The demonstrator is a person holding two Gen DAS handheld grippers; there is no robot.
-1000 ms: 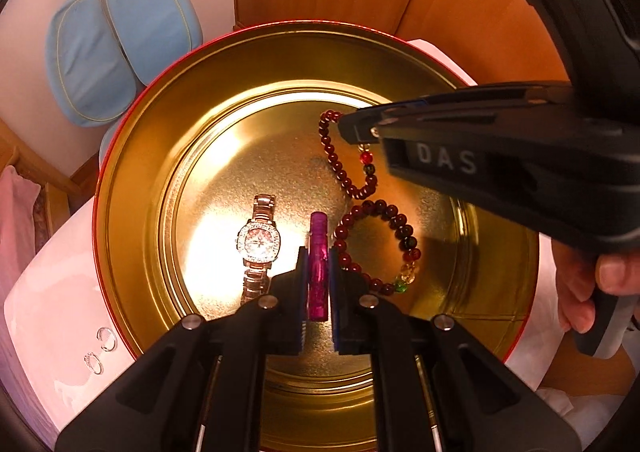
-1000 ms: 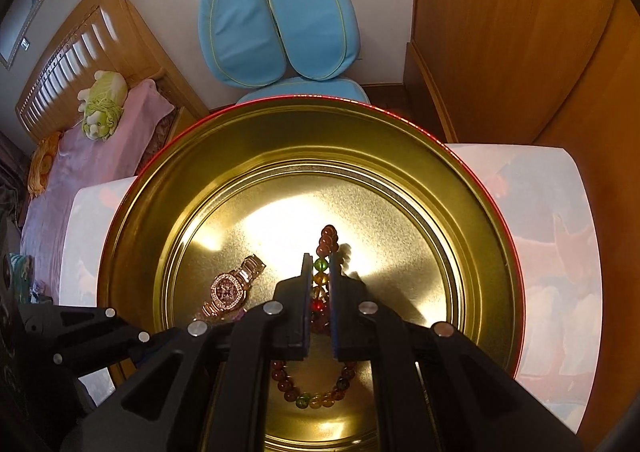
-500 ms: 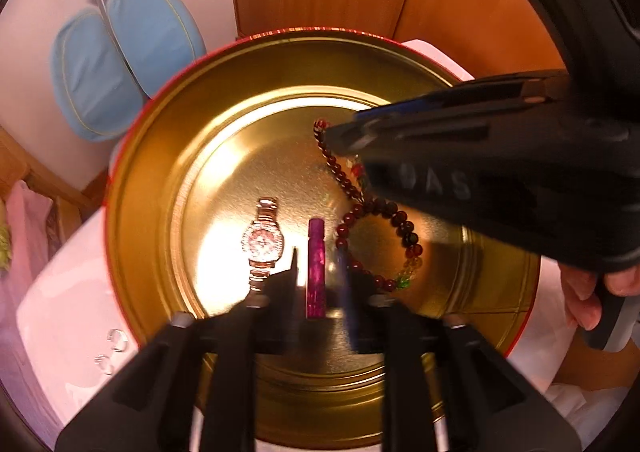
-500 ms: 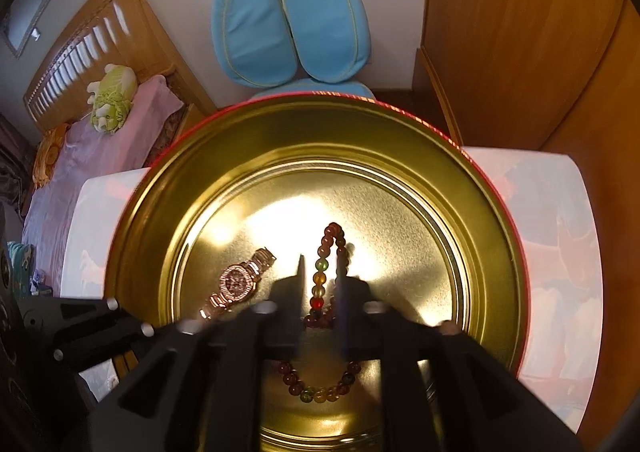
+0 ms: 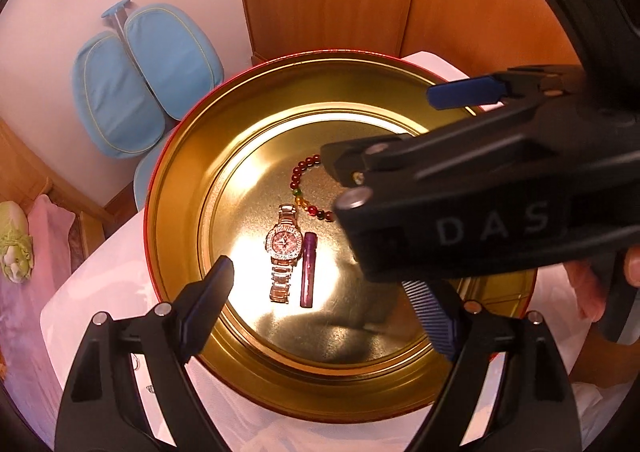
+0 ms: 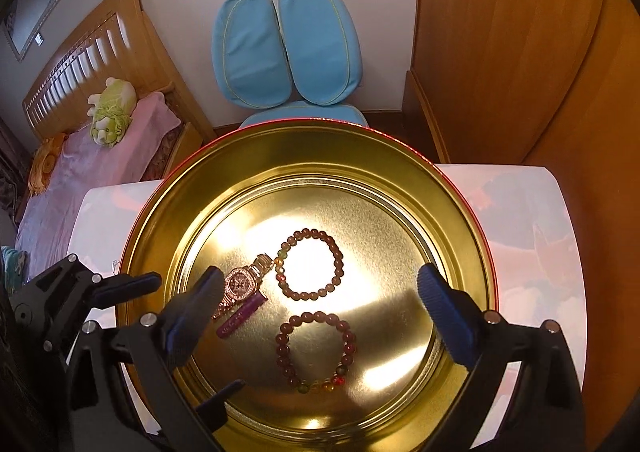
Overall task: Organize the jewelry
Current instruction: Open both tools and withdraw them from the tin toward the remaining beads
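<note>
Both tongs are letting go: the left gripper (image 5: 328, 304) was clenched on the purple tube (image 5: 308, 269) 1 second ago and now its jaws are opening, with the tube lying free on the tin floor between them, touched by neither pad. The right gripper (image 6: 320, 304) was pinching a bead bracelet and its jaws are opening too; 2 bracelets, the upper bracelet (image 6: 308, 264) and the lower bracelet (image 6: 316, 352), are now lying as round loops. The watch (image 5: 283, 252) is lying just beside the tube. So 4 pieces are sitting inside the gold tin (image 6: 360, 156), and I judge this placing step is finishing. In the left view the right tool is covering most of the bracelets. Behind the tin a blue chair (image 6: 286, 52) is standing, and a bed (image 6: 100, 156) at left.
</note>
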